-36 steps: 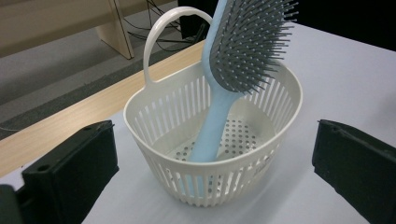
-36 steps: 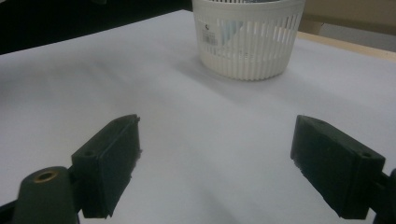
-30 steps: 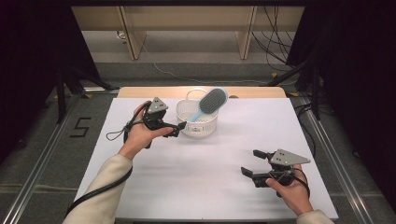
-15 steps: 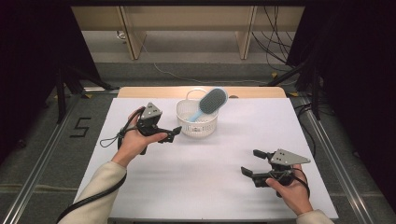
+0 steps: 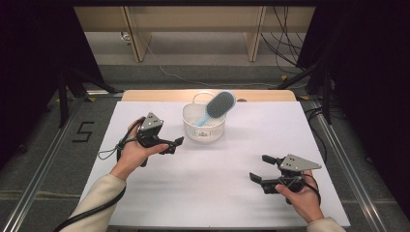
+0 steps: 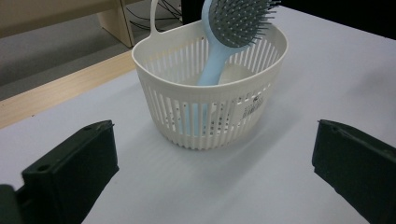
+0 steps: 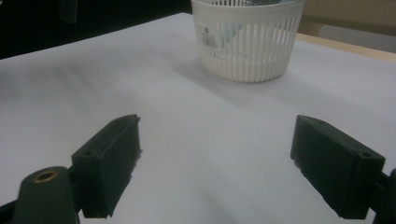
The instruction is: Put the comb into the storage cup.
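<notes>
A white slatted basket stands at the back middle of the white table. A light blue hairbrush leans in it, handle down, grey bristle head over the right rim. My left gripper is open and empty, just left of and nearer than the basket, pointing at it. In the left gripper view the basket and brush sit beyond the wide-apart jaws of the left gripper. My right gripper rests open and empty at the front right. Its own view has the right gripper facing the basket.
A wooden strip runs along the table's far edge, with a grey floor and bench legs behind it. Metal rails flank the table. Cables lie on the floor at the back right.
My left gripper has pulled back from the basket, toward the person and a little left, still open. The brush stays in the basket. The right gripper has barely moved.
</notes>
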`<state>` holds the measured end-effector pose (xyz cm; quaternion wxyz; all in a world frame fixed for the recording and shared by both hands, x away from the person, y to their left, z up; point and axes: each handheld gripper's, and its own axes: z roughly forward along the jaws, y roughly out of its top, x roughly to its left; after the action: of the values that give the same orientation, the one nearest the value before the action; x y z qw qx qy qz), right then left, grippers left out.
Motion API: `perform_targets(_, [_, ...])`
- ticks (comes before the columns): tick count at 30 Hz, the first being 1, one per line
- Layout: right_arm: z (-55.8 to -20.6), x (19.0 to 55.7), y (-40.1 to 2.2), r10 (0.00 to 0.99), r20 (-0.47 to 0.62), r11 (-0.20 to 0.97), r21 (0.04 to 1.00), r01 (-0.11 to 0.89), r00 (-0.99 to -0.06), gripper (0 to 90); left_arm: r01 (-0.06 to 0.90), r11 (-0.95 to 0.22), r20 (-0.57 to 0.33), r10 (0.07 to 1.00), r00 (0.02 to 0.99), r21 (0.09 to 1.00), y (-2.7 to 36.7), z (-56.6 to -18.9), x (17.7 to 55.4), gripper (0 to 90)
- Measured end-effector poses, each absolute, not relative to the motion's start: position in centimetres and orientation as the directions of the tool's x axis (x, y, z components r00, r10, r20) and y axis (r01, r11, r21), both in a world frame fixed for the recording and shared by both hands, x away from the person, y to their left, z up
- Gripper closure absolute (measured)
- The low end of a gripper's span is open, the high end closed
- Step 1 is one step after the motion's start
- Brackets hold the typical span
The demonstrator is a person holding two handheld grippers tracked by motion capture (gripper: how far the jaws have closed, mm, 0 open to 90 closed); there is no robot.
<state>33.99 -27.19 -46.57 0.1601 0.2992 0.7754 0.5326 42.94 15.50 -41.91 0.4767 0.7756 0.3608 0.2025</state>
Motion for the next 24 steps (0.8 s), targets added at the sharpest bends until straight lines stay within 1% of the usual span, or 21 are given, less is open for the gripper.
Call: perform_targets(24, [-46.4,33.9,-27.2,0.633,0.069,0.251,0.924,0.288,-0.771,16.5,0.352,-0.312,-0.006,0.741,0.672,0.882,16.0,-43.3,40.1,0.0])
